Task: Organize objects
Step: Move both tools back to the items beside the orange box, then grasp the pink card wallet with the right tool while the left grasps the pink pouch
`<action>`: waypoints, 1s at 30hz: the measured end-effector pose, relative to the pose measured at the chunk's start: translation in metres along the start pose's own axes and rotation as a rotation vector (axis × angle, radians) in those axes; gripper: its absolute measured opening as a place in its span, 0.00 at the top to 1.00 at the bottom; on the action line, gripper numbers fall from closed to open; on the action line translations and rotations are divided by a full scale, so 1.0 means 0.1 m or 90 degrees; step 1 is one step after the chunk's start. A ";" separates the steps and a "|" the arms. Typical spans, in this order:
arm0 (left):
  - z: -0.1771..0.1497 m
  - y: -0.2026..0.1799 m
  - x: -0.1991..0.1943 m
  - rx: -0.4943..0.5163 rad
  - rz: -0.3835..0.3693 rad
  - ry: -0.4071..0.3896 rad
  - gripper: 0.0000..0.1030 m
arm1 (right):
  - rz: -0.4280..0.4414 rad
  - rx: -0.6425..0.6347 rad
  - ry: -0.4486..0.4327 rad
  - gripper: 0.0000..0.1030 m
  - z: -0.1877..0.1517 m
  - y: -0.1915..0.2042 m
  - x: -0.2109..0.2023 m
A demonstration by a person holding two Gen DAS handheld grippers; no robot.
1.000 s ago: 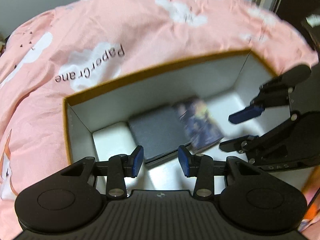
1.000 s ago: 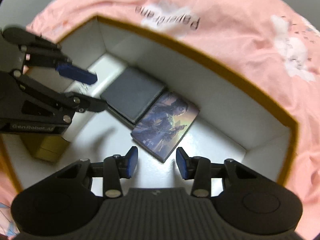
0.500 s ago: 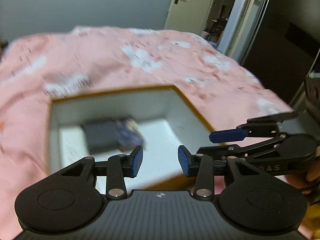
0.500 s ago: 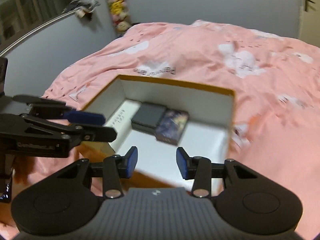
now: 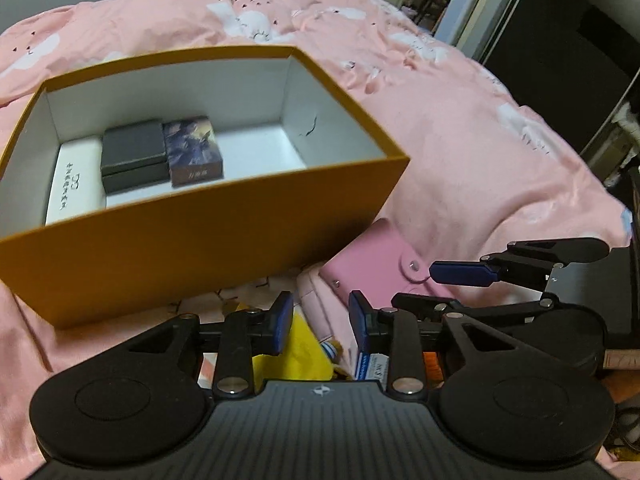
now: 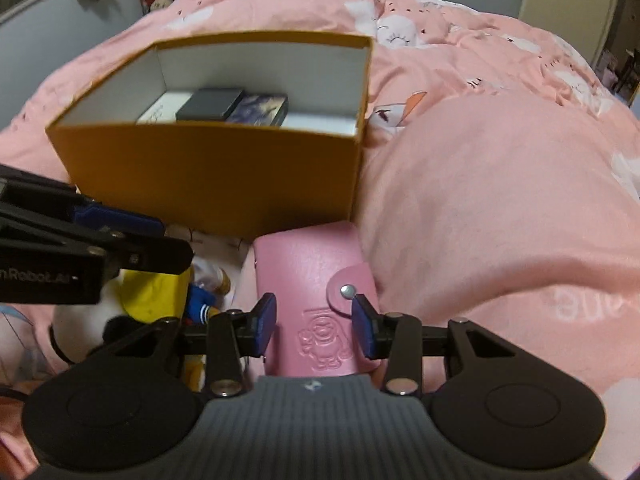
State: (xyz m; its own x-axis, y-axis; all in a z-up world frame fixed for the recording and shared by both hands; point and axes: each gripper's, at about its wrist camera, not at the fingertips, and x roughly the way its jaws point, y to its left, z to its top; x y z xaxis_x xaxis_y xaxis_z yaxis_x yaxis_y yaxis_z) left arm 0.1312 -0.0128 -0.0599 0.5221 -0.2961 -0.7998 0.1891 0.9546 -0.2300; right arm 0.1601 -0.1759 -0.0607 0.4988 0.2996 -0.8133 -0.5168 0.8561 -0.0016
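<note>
Pink wallet point(image 6: 316, 300) lengthwise toward box point(image 6: 216, 176)

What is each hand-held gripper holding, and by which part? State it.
Nothing. The left hand-held gripper is open over clutter; the right hand-held gripper is open around the pink wallet, not clamped.

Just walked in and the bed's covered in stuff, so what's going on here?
Someone with a gripper in each hand is tidying things into the orange box on the pink duvet. A dark case and an illustrated box already lie inside. The right gripper, open, is lined up over a pink wallet beside the box. The left gripper hovers open, holding nothing.
</note>
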 end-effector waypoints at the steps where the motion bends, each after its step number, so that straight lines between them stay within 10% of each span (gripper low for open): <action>1: -0.02 0.00 -0.01 -0.003 0.006 0.000 0.63 | 0.002 -0.009 0.004 0.57 -0.02 0.02 0.02; 14: -0.07 0.06 0.01 -0.026 0.010 0.004 0.63 | -0.081 -0.059 0.065 0.34 -0.06 0.18 0.43; 30: 0.11 -0.18 0.34 0.035 -0.040 0.084 0.52 | 0.008 0.142 0.021 0.79 0.00 -0.57 -0.17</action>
State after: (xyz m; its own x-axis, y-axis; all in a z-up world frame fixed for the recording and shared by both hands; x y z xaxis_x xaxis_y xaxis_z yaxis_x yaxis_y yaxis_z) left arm 0.1550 -0.0404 -0.0768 0.3945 -0.3447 -0.8518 0.2647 0.9303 -0.2538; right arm 0.1813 -0.2301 -0.0472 0.4678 0.3000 -0.8314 -0.3543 0.9254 0.1346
